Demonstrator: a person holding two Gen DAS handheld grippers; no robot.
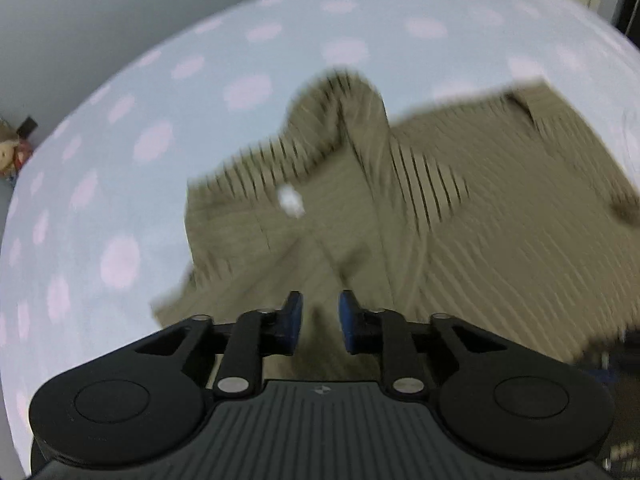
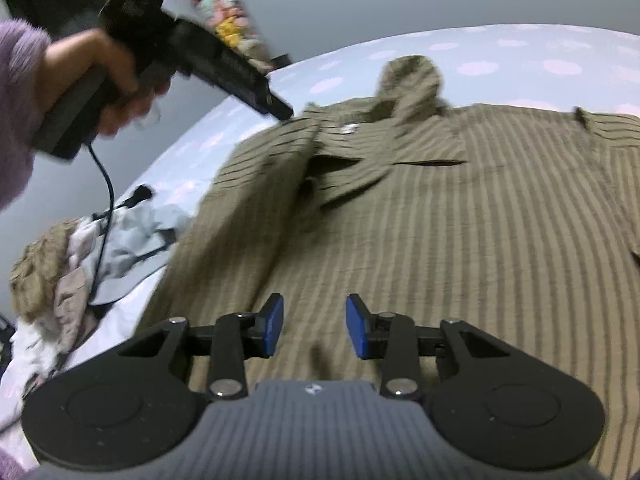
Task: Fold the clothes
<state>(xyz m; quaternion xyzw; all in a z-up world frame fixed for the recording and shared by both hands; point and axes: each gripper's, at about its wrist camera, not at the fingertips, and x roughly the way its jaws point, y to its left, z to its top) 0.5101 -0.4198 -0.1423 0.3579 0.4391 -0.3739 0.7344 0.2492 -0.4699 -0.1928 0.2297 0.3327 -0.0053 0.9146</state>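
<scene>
Over the striped olive shirt on the dotted bedsheet, my left tongs and right tongs gape empty; collar at twelve o'clock.

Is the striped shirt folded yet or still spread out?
Mostly spread: the striped shirt lies flat on the bed, one sleeve folded in.

Left hand-held gripper jaws slightly apart, nothing between, over a blurred olive striped shirt. Shirt lies on a pink-dotted bed sheet.
</scene>
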